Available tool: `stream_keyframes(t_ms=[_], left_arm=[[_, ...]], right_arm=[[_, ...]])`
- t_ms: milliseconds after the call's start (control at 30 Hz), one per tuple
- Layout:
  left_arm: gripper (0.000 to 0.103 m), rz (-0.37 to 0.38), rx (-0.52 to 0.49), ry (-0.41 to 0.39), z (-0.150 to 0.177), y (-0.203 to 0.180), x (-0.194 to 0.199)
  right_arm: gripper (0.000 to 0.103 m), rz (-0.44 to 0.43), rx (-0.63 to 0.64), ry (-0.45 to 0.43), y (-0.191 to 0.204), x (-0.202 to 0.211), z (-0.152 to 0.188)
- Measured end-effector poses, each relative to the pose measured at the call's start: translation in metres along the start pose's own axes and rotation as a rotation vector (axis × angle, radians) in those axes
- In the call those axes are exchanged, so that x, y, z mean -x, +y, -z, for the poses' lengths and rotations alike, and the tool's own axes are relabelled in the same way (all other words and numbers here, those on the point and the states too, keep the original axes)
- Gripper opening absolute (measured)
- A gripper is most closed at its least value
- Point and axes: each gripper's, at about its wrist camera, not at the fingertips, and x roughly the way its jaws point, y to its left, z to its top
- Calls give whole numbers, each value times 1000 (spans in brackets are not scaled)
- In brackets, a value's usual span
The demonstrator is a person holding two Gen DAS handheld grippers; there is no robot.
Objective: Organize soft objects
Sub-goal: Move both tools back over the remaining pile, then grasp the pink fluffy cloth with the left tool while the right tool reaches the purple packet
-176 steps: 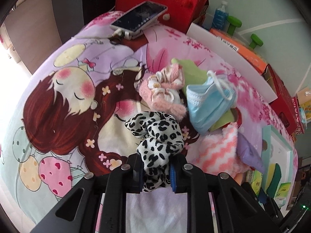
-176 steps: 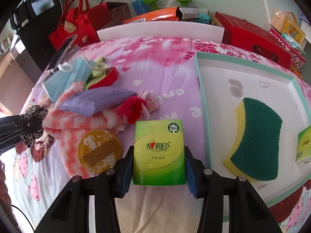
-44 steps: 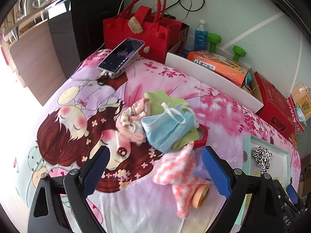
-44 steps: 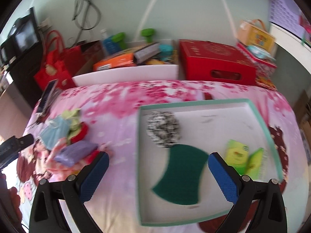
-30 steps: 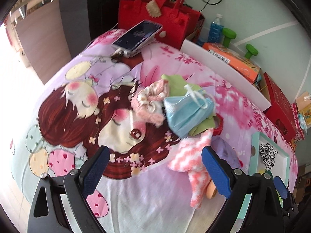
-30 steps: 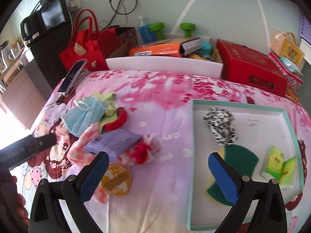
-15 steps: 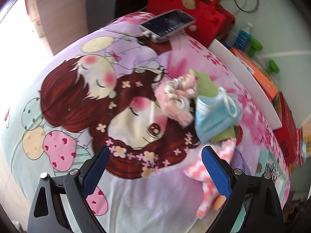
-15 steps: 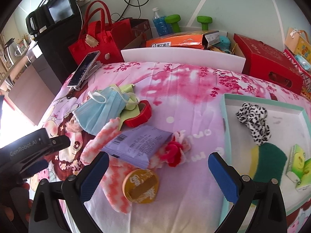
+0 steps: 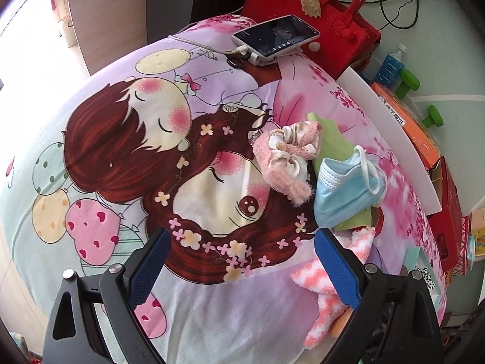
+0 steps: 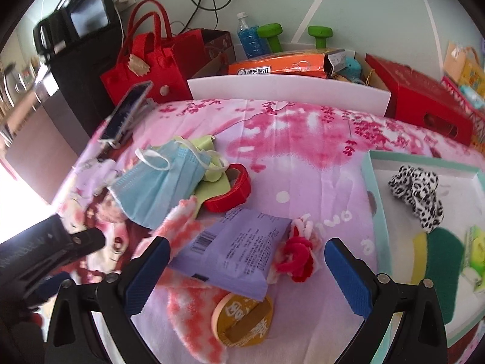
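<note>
The left gripper [image 9: 242, 268] stands wide apart and empty above the cartoon-printed bedsheet [image 9: 127, 139], tilted down at it. Ahead and to its right lies one pink scrunchie [image 9: 286, 157], touching one blue face mask [image 9: 345, 194] that rests on a green cloth [image 9: 332, 142]. One pink-and-white fuzzy sock [image 9: 330, 285] lies just beside the gripper's right finger.

The right gripper [image 10: 244, 276] is also spread open, holding nothing, angled down over the surface. Between its fingers lies one purple packet [image 10: 236, 248], resting on the sock, with one red-and-white scrunchie [image 10: 298, 257] just to the packet's right and one round yellow tin [image 10: 242, 318] below it. One red tape roll [image 10: 232, 191] touches the green cloth.

To the right, the teal-rimmed tray [image 10: 372, 188] holds one leopard-print scrunchie [image 10: 416, 194], one green-and-yellow sponge [image 10: 439, 267] and, at its blurred edge, green tissue packs [image 10: 476, 251] whose count cannot be told.
</note>
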Motion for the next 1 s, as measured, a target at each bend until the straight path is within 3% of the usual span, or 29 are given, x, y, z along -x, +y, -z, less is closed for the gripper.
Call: stream_keyframes(t_ms=[233,300,500,800,1000], left_arm=[[95,17,-4,10,0,-4,-2],[95,24,-6,14,1,-5,-2],[95,63,-36,41,3,-15,-5],[95,136,-95,104,10,-34,-13],[95,140,-134,130,16,-46,-19]], right_arm=[[101,5,11,25,-6,-3,3],[93,-2,4,29,-13,-1,4],[82,-59,-63,72,-33,-3,7],[72,-83,-88,97,-51,-5,11],[62,-90,-80,107,-58,-7,14]])
